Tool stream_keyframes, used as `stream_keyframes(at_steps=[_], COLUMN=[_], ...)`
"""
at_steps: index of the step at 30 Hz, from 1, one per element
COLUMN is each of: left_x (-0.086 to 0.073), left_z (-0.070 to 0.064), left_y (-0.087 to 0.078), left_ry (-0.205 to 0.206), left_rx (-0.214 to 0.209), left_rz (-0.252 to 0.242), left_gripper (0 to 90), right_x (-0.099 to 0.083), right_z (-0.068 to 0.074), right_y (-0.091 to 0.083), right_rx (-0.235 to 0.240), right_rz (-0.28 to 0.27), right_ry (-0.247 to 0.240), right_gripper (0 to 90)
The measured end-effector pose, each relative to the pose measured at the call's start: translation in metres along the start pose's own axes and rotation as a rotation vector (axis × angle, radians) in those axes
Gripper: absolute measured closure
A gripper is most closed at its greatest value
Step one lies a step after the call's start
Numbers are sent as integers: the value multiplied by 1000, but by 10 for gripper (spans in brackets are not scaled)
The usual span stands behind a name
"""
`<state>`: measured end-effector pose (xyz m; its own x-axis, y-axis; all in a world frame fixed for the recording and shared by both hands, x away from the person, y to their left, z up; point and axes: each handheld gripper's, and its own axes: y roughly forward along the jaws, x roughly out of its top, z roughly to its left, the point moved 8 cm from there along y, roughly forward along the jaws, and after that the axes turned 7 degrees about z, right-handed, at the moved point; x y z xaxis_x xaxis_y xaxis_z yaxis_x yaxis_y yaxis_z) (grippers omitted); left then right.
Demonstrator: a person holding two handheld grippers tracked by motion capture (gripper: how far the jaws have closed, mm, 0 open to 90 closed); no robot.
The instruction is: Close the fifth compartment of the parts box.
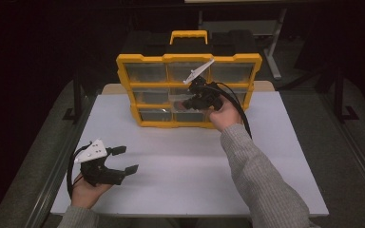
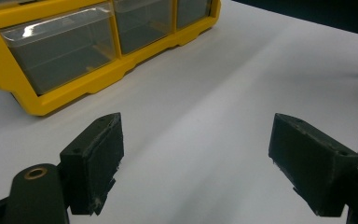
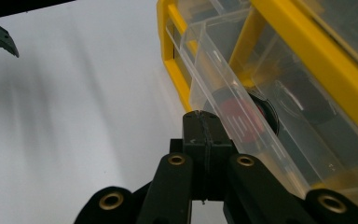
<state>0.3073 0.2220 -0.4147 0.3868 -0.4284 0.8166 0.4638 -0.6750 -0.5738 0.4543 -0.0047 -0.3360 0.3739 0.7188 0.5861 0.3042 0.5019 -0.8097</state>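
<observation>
A yellow organizer case (image 1: 188,59) with clear drawers stands upright at the back of the white table (image 1: 185,156). Its middle clear drawer (image 1: 179,99) sticks out from the frame. My right gripper (image 1: 189,102) is at that drawer's front, jaws pressed together on its lip (image 3: 200,122). Through the drawer wall (image 3: 223,79) shows a round red and black part (image 3: 244,116). My left gripper (image 1: 126,159) hovers low over the table's front left, wide open with nothing between its pads (image 2: 98,158). The organizer's bottom corner (image 2: 42,100) lies ahead of it.
The other drawers (image 1: 146,73) sit flush in the case; the lower ones (image 2: 60,51) look bare. A yellow handle (image 1: 188,35) tops the case. Metal rails (image 1: 57,166) run along the table's left side, and table legs (image 1: 273,52) stand behind.
</observation>
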Motion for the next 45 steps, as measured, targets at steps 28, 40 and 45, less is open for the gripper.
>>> stream_keyframes(at_steps=[28,40,45], left_x=[0,0,0], left_z=[1,1,1], left_y=[-2,-2,-2], left_ry=[-10,-9,-10], left_rx=[0,0,1], left_rz=[-6,-6,-6], left_gripper=[178,178,178], right_x=[10,12,13], right_z=[-12,-15,-14], right_y=[1,4,5], right_rx=[-63,-78,-81], right_rz=[16,18,22], right_ry=[13,6,9], right_gripper=[891,891,891])
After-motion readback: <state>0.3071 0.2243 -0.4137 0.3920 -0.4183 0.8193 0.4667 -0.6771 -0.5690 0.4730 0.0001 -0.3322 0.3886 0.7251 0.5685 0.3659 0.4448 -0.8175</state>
